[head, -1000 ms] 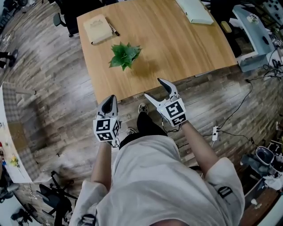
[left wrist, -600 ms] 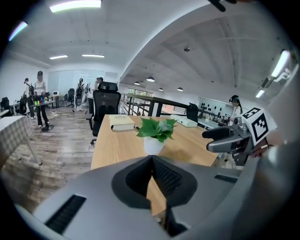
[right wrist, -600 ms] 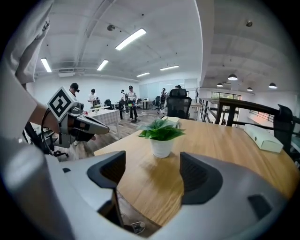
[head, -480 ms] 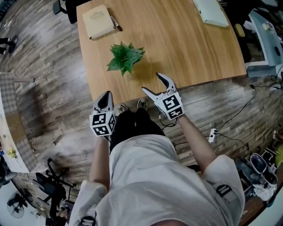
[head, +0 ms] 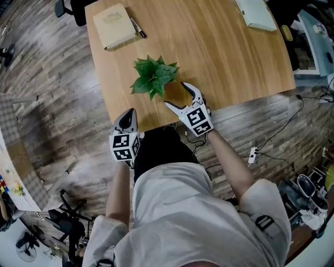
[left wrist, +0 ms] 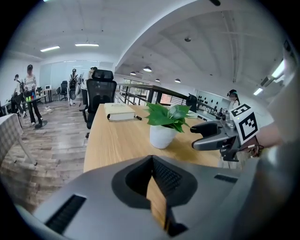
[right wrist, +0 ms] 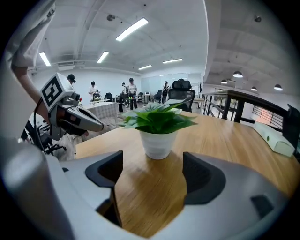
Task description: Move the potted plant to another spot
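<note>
Overhead once, low twice, all onto one desk (head: 229, 57).
Looks steeply down from above the person in the head view, well off the desk. Sits low at the near left edge in the left gripper view, facing far; sits low and nearest the potted plant (right wrist: 158, 126) in the right gripper view, facing far and left. Shares plant and desk top across all three; catches the other tongs in each gripper view: left tongs (right wrist: 93, 124), and right tongs (left wrist: 194, 135), opening with nothing between.

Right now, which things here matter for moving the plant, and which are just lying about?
In the job: potted plant; right gripper, jaws opening, nothing between them.
Lying about: book; pen; white box.
</note>
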`<state>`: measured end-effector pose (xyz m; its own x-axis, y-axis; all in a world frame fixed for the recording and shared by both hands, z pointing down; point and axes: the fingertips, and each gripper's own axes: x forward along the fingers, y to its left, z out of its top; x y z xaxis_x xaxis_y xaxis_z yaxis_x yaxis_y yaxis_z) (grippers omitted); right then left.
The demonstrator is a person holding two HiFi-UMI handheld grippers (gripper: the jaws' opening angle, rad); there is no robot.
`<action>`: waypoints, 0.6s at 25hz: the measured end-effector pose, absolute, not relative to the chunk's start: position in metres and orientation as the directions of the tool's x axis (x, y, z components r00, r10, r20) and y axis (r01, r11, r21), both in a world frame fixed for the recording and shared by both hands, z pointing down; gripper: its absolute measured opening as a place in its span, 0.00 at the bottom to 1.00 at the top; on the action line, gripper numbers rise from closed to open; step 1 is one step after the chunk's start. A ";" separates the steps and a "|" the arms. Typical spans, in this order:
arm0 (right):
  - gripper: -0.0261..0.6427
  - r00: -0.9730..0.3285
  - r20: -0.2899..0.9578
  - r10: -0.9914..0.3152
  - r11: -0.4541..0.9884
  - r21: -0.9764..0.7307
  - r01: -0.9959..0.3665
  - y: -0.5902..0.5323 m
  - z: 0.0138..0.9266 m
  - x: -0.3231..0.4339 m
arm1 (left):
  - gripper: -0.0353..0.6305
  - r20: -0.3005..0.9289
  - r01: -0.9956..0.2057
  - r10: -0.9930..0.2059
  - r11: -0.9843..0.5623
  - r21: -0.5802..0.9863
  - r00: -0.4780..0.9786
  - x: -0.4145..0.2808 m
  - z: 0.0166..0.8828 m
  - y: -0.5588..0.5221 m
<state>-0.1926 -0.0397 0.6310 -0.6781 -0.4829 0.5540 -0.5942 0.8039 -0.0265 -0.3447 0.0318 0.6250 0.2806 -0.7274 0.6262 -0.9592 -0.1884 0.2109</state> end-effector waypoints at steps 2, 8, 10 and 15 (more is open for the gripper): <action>0.64 -0.677 0.562 -0.476 0.810 -0.021 -0.587 -0.045 0.639 -0.200 | 0.07 0.631 -0.957 -0.720 -0.196 0.216 0.290 -0.346 0.630 0.027; 0.66 -0.678 0.573 -0.461 0.818 -0.022 -0.575 -0.059 0.652 -0.216 | 0.07 0.648 -0.953 -0.698 -0.216 0.214 0.304 -0.349 0.639 0.018; 0.67 -0.676 0.582 -0.452 0.822 -0.024 -0.570 -0.061 0.658 -0.220 | 0.07 0.652 -0.953 -0.695 -0.213 0.218 0.304 -0.352 0.640 0.016; 0.68 -0.681 0.578 -0.449 0.820 -0.036 -0.571 -0.070 0.664 -0.231 | 0.07 0.661 -0.952 -0.685 -0.211 0.222 0.306 -0.360 0.643 0.015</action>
<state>-0.2309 -0.0700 0.6645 -0.6813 -0.4491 0.5780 -0.5708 0.8203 -0.0355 -0.3597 0.0146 0.6434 0.3063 -0.6853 0.6608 -0.9519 -0.2115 0.2219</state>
